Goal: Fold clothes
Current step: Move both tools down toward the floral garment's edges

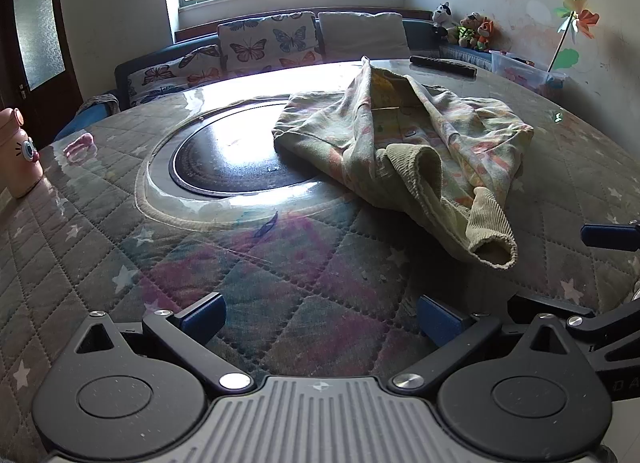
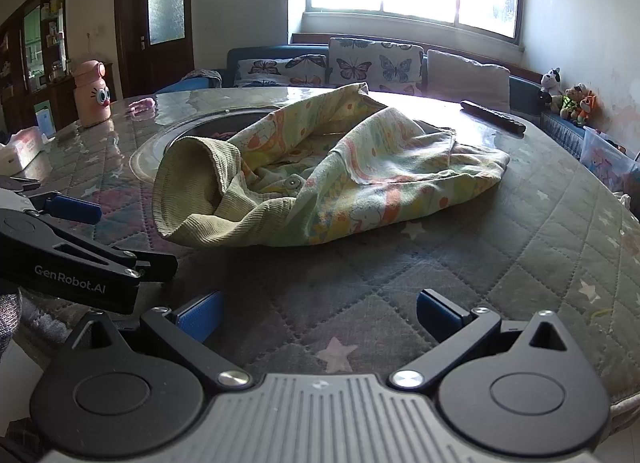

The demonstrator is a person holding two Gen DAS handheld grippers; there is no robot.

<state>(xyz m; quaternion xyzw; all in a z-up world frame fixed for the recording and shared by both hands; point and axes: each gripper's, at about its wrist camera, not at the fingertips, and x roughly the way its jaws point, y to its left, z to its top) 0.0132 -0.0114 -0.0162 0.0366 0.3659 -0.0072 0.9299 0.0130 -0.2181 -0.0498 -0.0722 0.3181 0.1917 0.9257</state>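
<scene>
A crumpled pale green child's garment (image 1: 404, 147) with orange and yellow prints and ribbed cuffs lies on the round quilted table (image 1: 120, 247), partly over the dark centre disc (image 1: 236, 159). It also shows in the right wrist view (image 2: 320, 179). My left gripper (image 1: 320, 319) is open and empty, low over the table, short of the garment's cuff. My right gripper (image 2: 318, 317) is open and empty, in front of the garment. The left gripper's body (image 2: 80, 263) shows at the left of the right wrist view.
A pink bottle (image 2: 93, 93) stands at the table's left edge, with a tissue box (image 2: 20, 151) nearer. A dark remote (image 2: 492, 117) lies at the far right. A butterfly-print sofa (image 2: 360, 63) and a window are behind. A plastic bin (image 1: 524, 71) sits at the right.
</scene>
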